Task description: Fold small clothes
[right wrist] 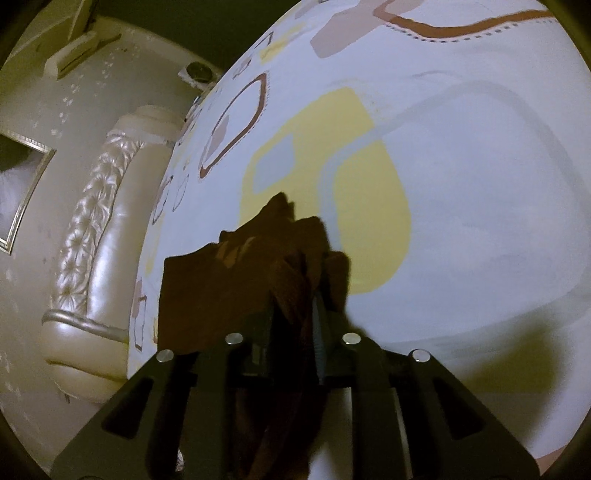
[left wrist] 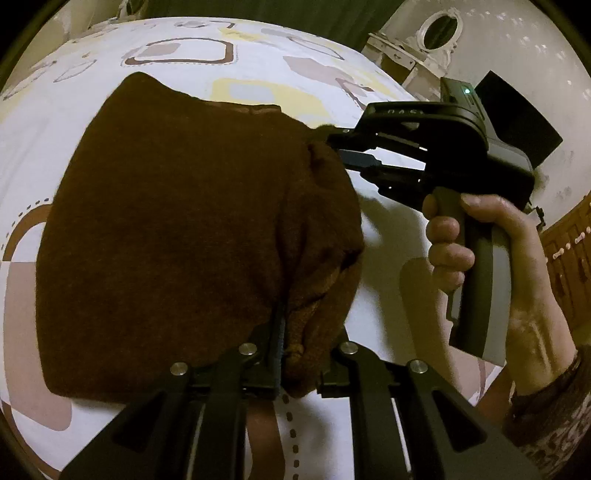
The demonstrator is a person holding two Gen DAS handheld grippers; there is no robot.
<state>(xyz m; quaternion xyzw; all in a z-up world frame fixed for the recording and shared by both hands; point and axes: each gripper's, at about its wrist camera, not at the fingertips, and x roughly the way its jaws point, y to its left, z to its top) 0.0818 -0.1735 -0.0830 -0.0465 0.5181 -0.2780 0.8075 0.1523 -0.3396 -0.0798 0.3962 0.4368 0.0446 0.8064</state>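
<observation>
A dark brown knitted garment (left wrist: pixel 166 221) lies mostly flat on the patterned bedsheet (left wrist: pixel 221 92), with its right side bunched into folds. My left gripper (left wrist: pixel 304 336) is shut on the bunched near edge of this garment. A hand (left wrist: pixel 480 240) holds my right gripper (left wrist: pixel 338 146), whose tips meet the cloth's far right corner. In the right wrist view the brown garment (right wrist: pixel 207 288) fills the narrow gap between the fingers of the right gripper (right wrist: pixel 295 310), which grip a gathered fold of it just above the sheet (right wrist: pixel 480 184).
A padded cream headboard (right wrist: pixel 103 240) runs along the bed's edge at left in the right wrist view. White carved furniture (left wrist: pixel 439 33) and a black square object (left wrist: pixel 517 110) stand beyond the bed. A wooden piece (left wrist: pixel 569 258) is at far right.
</observation>
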